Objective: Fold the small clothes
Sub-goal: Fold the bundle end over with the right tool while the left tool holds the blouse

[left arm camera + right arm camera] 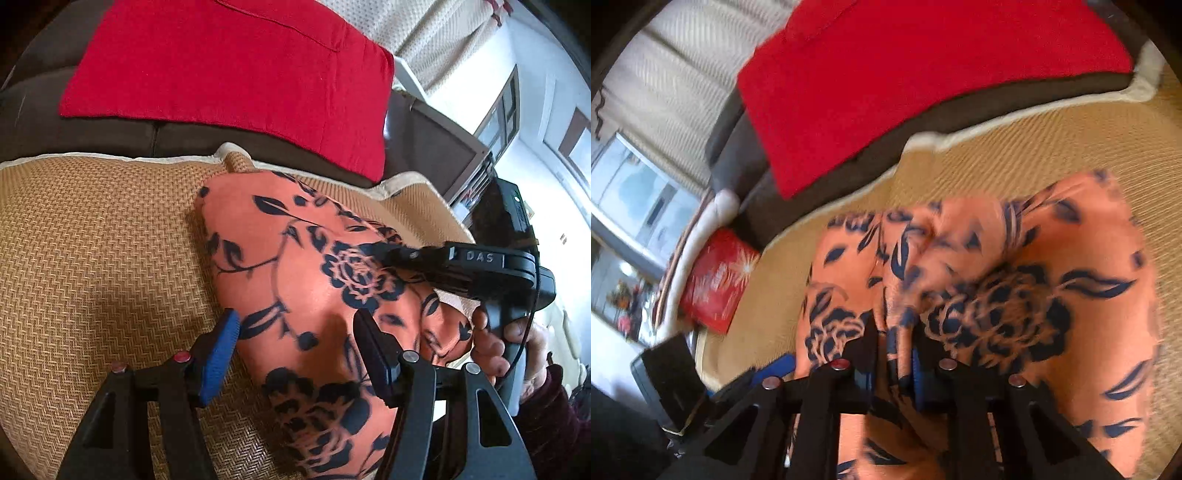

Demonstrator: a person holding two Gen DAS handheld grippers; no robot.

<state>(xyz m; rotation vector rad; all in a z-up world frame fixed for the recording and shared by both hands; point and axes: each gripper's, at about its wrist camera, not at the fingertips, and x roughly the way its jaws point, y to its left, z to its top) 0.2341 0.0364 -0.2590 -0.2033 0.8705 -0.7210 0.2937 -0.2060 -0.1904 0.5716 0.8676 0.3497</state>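
Floral garment (295, 258) lies on woven mat (92, 240) below red cloth (229, 62).

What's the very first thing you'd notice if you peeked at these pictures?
The orange cloth with dark blue flowers grabs the eye first, lying rumpled on the woven tan mat. Behind it, a bright red cloth is spread over the dark brown couch. The right gripper is pinching a fold of the flowery cloth, while the left gripper stands open over it.
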